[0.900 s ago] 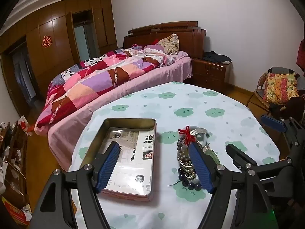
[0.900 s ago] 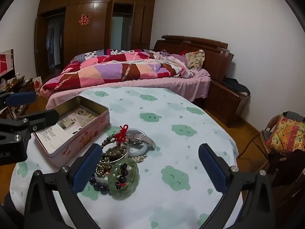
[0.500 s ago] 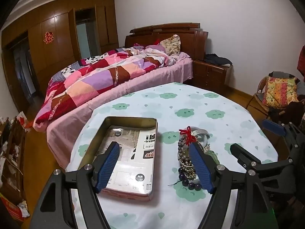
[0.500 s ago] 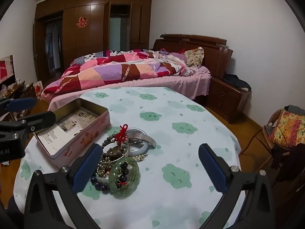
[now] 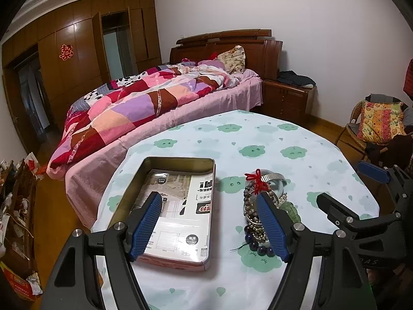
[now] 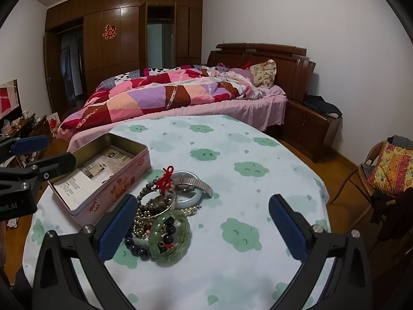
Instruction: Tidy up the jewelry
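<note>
A pile of jewelry (image 6: 165,206) lies on the round table: bead bracelets, a green bangle (image 6: 169,235), a pale jade bangle, a metal watch band (image 6: 192,182) and a red knot (image 6: 166,178). The pile also shows in the left wrist view (image 5: 258,201). An open pink tin box (image 6: 103,173) lined with printed paper stands left of it, also in the left wrist view (image 5: 175,204). My left gripper (image 5: 209,222) is open and empty, above the box's near right part. My right gripper (image 6: 204,224) is open and empty, its left finger beside the pile.
The table wears a white cloth with green clouds (image 6: 247,168). A bed with a patchwork quilt (image 6: 167,95) stands behind it, a nightstand (image 6: 312,126) to the right, a wicker chair with a cushion (image 6: 387,170) at far right, and cluttered shelves (image 5: 15,201) at left.
Both grippers have drawn back and risen slightly, so the table and its objects sit a little farther off. Both stay open and empty.
</note>
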`<act>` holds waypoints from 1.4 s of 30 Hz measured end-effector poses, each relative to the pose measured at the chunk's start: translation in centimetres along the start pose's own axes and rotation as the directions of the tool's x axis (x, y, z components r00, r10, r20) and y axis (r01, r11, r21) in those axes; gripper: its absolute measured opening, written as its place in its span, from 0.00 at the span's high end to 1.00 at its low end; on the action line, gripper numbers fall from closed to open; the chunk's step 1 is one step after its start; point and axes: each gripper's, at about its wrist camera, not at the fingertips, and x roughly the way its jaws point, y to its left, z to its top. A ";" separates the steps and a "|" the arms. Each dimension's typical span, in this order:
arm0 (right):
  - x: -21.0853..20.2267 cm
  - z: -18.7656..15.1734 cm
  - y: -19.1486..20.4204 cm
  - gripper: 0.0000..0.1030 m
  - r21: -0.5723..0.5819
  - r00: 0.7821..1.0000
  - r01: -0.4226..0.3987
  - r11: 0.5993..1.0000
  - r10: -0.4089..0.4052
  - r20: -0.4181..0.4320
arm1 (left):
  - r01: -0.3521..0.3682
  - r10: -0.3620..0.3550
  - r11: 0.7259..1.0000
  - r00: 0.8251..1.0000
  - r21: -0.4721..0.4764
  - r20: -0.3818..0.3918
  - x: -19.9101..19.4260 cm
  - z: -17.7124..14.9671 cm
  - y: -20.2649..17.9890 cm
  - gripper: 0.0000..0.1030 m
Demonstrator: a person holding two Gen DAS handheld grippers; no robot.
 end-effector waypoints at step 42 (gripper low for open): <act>0.1 -0.1 -0.1 0.00 0.008 1.000 -0.002 1.000 0.002 -0.006 | -0.007 0.007 1.000 1.000 -0.001 -0.001 0.3 -0.1 0.1 0.27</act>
